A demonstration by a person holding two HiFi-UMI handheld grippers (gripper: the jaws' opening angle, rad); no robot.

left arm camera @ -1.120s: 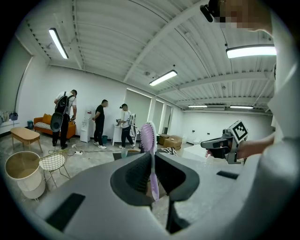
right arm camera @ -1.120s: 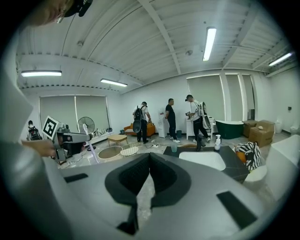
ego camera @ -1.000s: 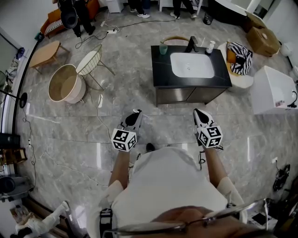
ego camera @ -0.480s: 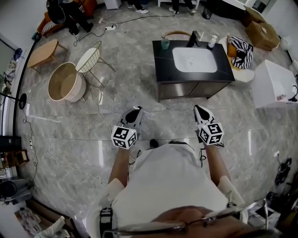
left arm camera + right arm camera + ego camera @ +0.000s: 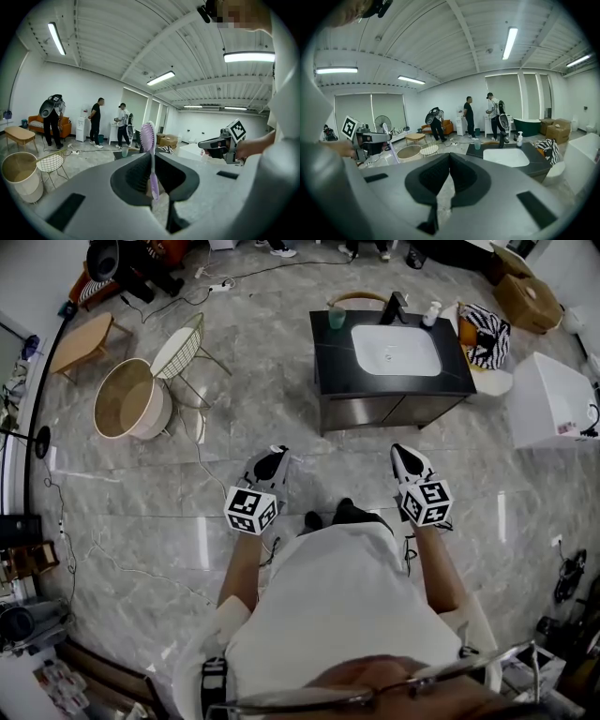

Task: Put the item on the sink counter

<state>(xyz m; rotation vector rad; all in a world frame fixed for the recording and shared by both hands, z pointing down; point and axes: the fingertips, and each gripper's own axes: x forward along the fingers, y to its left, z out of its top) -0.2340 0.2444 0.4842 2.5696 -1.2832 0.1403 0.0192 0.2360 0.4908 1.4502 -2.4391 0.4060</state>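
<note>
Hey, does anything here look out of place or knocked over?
Nothing stands out. The toothbrush stands upright, clamped in the left gripper; the right gripper is shut and empty. On the sink counter, the green cup and soap bottle stand upright.

A glossy grey marble floor [image 5: 141,549] is crossed by cables [image 5: 200,479]. A round beige tub [image 5: 122,401], a wire chair [image 5: 186,354] and a low wooden table [image 5: 80,341] are grouped together. Strip lights [image 5: 56,37] are mounted on the white ceiling [image 5: 117,42].
</note>
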